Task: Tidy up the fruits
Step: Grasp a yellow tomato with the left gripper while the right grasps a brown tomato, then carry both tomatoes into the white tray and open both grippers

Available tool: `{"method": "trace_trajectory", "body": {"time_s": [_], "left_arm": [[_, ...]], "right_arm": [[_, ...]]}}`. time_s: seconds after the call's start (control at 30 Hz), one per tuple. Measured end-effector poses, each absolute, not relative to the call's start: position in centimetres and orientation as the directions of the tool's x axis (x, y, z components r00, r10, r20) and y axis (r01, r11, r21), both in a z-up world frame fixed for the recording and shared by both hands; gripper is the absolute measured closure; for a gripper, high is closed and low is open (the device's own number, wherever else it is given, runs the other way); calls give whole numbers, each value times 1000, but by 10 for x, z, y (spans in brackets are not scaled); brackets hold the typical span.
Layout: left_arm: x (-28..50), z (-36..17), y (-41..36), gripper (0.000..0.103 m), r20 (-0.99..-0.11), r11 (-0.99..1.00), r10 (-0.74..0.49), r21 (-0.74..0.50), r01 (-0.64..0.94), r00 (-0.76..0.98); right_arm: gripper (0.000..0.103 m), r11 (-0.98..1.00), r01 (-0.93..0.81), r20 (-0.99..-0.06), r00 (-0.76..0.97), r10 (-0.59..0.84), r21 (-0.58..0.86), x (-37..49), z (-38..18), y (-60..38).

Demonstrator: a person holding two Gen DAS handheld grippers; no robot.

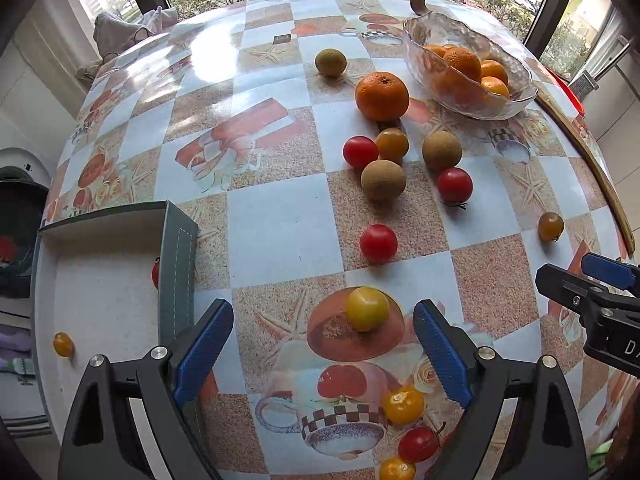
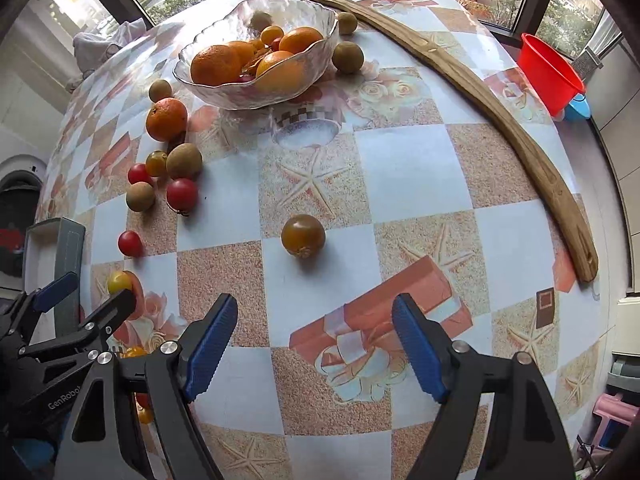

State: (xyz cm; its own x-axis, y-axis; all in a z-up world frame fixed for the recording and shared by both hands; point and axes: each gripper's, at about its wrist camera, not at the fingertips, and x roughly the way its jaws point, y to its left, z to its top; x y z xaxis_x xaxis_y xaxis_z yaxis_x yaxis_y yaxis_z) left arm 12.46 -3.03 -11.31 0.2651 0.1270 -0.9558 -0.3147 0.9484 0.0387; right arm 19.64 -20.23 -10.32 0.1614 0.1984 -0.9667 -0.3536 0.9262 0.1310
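Both grippers, left gripper (image 1: 323, 340) and right gripper (image 2: 315, 340), are showing black angular arms, ribbed blue pads (image 2: 210, 346), silver screws and white lettering, "GenRobo" reading at nine o'clock.

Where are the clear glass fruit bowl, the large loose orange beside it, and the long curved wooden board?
Clear glass fruit bowl (image 2: 224, 94): right wrist view, front wall.
Large loose orange (image 1: 382, 96): left wrist view, middle of its peel.
Long curved wooden board (image 2: 500, 108): right wrist view, mid-length of its top face.
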Motion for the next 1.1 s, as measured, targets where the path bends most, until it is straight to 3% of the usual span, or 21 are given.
{"method": "trace_trajectory", "body": {"time_s": [0.07,0.1,0.13,0.27,0.43,0.57,0.63,0.67,0.73,0.8,1.1], "left_arm": [[127,-116,-31,15,-957,947,127,39,-318,261],[129,-117,-32,28,-959,948,127,41,-317,254],[130,-119,-33,31,-961,948,119,36,-316,248],[133,-117,-33,34,-961,948,99,13,-319,256],[132,-116,-39,46,-960,950,87,-1,-313,266],[131,-115,-40,51,-959,944,85,-9,-328,270],[130,-113,-36,67,-957,941,83,-16,-337,277],[130,-113,-34,70,-957,940,75,-27,-340,281],[129,-111,-29,81,-955,938,41,-64,-339,295],[128,-111,-26,81,-953,936,26,-82,-342,300],[105,-94,-16,81,-939,928,-9,-136,-346,344]], "right_arm": [[21,923,-364,-967,160,197,127,201,-107,-187],[21,922,-367,-967,162,195,124,202,-109,-183],[21,922,-369,-967,170,190,117,204,-110,-180],[26,921,-380,-965,198,169,84,210,-111,-173],[44,918,-394,-964,222,144,47,213,-110,-158],[52,909,-417,-963,240,124,13,213,-110,-152],[55,907,-422,-962,243,124,11,214,-111,-151],[58,906,-423,-961,246,125,10,215,-111,-151],[75,910,-414,-961,246,130,17,217,-111,-151],[80,913,-405,-960,232,154,48,217,-109,-165],[80,909,-371,-952,154,263,191,201,-105,-179]]}}
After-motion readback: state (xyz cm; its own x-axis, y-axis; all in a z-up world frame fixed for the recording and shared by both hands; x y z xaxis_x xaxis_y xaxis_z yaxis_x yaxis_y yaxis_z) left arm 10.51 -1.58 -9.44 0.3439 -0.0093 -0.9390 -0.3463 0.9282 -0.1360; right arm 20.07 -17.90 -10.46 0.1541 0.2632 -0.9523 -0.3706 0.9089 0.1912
